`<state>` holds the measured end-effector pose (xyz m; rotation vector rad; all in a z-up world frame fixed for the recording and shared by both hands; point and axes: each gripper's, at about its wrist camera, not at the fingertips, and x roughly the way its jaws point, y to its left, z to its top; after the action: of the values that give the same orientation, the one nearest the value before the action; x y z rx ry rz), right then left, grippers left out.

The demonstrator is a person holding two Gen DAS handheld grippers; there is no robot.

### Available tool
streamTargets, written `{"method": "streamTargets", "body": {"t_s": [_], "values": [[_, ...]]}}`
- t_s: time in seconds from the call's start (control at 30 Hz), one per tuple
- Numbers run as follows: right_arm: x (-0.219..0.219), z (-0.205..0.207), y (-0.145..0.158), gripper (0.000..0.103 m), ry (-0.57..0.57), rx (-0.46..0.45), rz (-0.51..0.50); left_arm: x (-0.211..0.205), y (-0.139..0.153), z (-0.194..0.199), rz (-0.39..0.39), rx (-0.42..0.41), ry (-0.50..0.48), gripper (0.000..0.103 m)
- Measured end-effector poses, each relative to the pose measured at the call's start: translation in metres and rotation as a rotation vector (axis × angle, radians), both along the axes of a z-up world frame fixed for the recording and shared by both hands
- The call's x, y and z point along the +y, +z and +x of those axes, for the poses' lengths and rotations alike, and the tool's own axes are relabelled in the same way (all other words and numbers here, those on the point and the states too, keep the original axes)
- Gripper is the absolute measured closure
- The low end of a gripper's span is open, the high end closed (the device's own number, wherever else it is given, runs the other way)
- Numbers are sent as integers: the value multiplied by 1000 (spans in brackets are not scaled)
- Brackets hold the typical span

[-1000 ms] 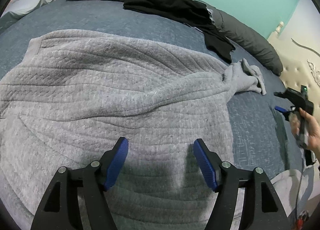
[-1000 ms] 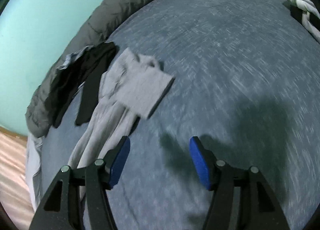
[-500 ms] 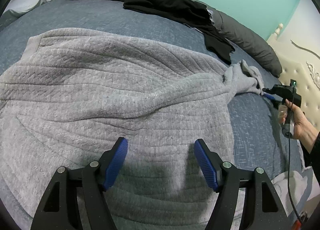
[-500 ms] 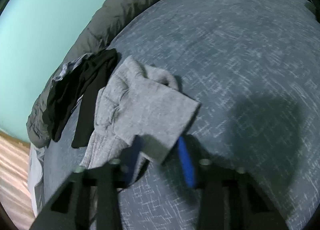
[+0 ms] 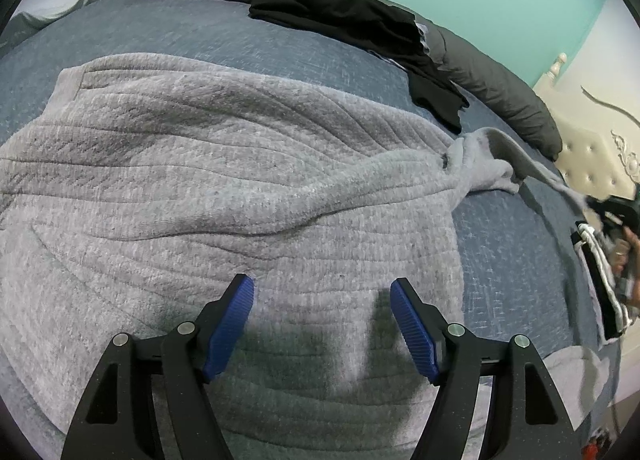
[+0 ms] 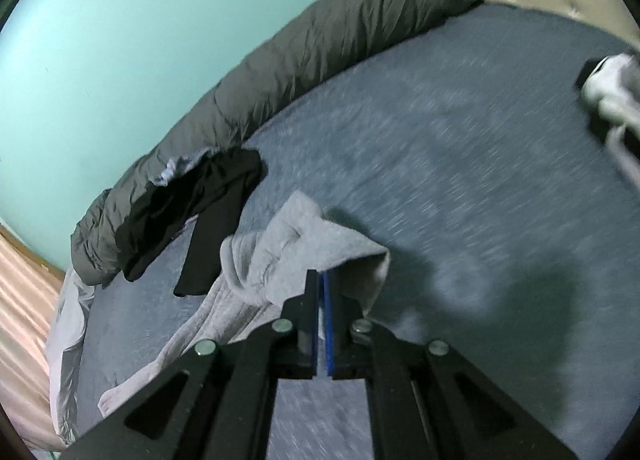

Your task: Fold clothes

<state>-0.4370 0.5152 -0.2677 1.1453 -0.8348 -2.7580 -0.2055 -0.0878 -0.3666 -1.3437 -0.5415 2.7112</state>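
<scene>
A large grey knit sweater [image 5: 224, 196] lies spread flat on the blue bedspread [image 5: 224, 36]. My left gripper [image 5: 322, 292] is open and empty, hovering just above the sweater's body. The sweater's sleeve [image 5: 484, 164] runs off to the right, stretched toward my right gripper [image 5: 608, 212], which is blurred there. In the right wrist view my right gripper [image 6: 321, 280] is shut on the grey sleeve cuff [image 6: 320, 248] and holds it lifted off the bed.
A black garment [image 5: 384, 32] lies on a dark grey duvet roll [image 5: 500, 88] along the far edge; the garment also shows in the right wrist view [image 6: 200, 212]. A black-and-white folded garment [image 5: 596, 268] lies at the right. A tufted headboard [image 5: 596, 156] stands beyond.
My right gripper moved onto the sleeve cuff, closed on it, and has pulled it up and outward, stretching the sleeve. My left gripper has stayed open above the sweater.
</scene>
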Motion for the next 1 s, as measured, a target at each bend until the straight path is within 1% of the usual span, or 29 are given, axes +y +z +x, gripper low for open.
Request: {"method": "streamTargets", "body": {"t_s": [0.1,0.2,0.37,0.5,0.67,0.77,0.87,0.93,1.0], "values": [[31,24,24,101,-25,11,36,0,1,1,-1,-2,0,29],[63,45,42,101,-65,-2,89,-2,2,2,16,-6,0,29],[108,70,55,101,-144,-35,157,-4,2,1,33,-9,4,29],[135,81,59,101,-195,-68,212,-3,1,-1,18,-11,-4,29],[151,82,54,101,-246,-110,284,-5,0,-4,23,-13,-5,29],[153,76,48,102,-248,-123,317,-4,0,-5,13,-13,-11,29],[151,70,45,102,-253,-122,367,-3,1,-5,7,-15,-16,29],[148,70,47,101,-301,-100,428,-2,1,-5,7,-16,-16,28],[148,69,44,100,-305,-92,404,-3,0,-4,8,-17,-15,28]]}}
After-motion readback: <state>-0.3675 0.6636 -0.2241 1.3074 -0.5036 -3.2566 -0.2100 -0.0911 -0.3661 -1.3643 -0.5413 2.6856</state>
